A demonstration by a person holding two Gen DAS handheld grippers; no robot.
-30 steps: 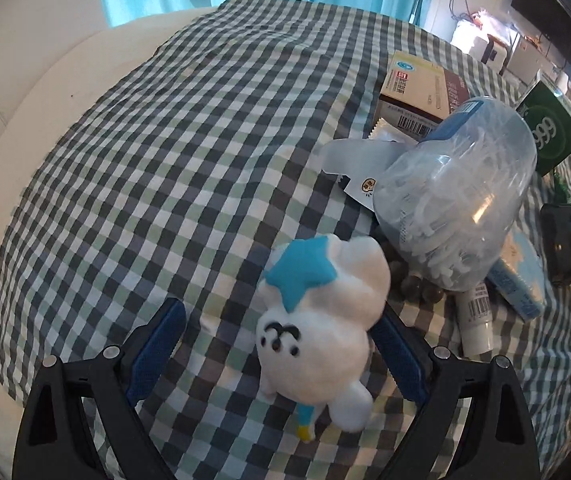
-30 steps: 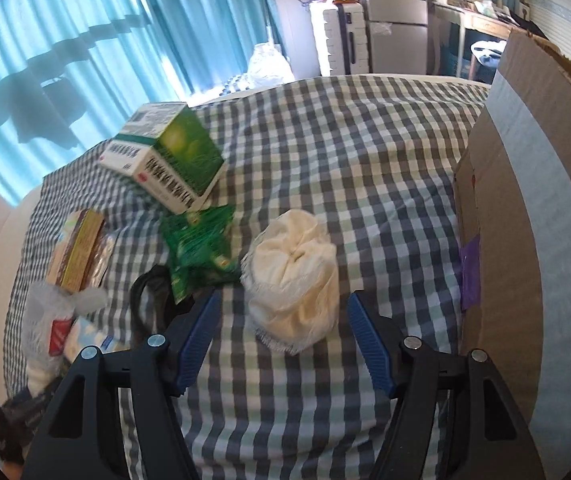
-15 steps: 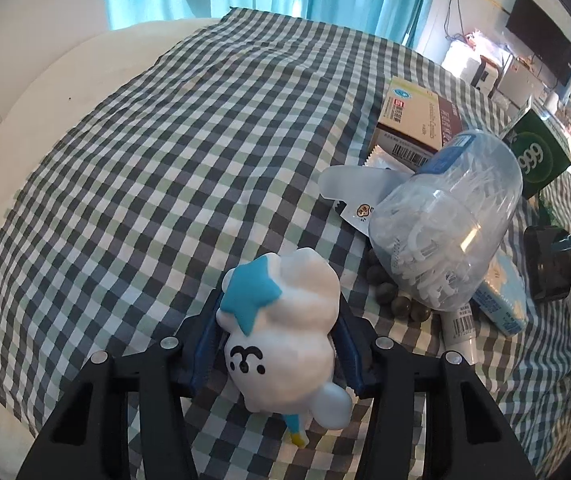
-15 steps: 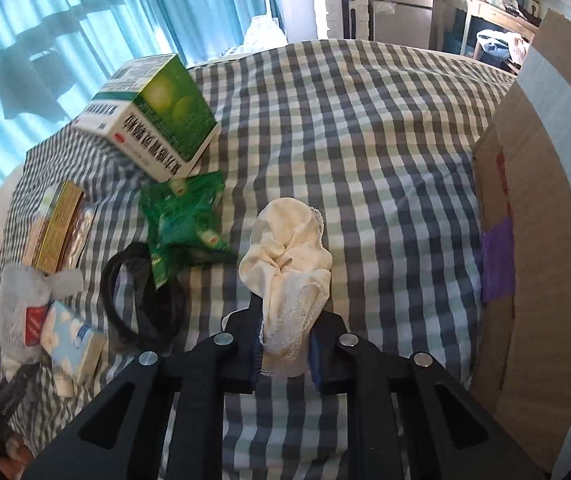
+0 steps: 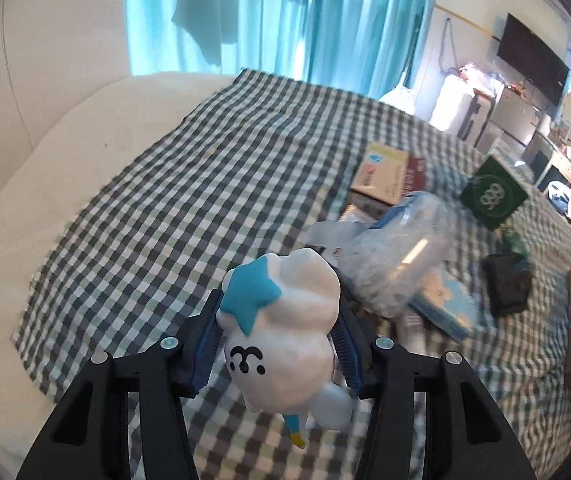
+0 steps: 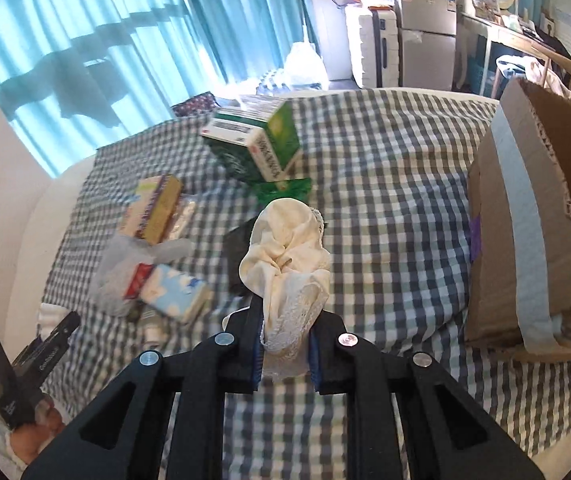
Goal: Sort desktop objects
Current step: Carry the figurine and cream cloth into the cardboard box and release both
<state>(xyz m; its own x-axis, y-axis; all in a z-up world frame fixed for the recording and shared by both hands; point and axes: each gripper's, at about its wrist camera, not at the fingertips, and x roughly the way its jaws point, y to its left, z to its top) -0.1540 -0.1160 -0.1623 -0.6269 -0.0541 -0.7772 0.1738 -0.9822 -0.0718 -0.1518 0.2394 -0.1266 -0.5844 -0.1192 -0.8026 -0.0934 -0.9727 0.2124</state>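
Observation:
My left gripper [image 5: 279,320] is shut on a white plush toy [image 5: 285,332] with a blue star and holds it above the checked tablecloth [image 5: 189,200]. My right gripper [image 6: 285,344] is shut on a cream lace cloth [image 6: 289,256] and holds it above the table. A cardboard box [image 6: 525,216] stands at the right in the right wrist view. The other gripper [image 6: 17,368] shows at the lower left of that view.
A clear bag of cotton swabs [image 5: 397,248], a blue tissue pack [image 5: 445,304], a black object [image 5: 507,284], a green box [image 5: 493,196] and a tan box [image 5: 385,172] lie on the table. The right wrist view shows the green box [image 6: 261,140] and a green packet [image 6: 283,190].
Both grippers closed on their objects, the left on the plush toy and the right on the cloth, and both have lifted them off the table.

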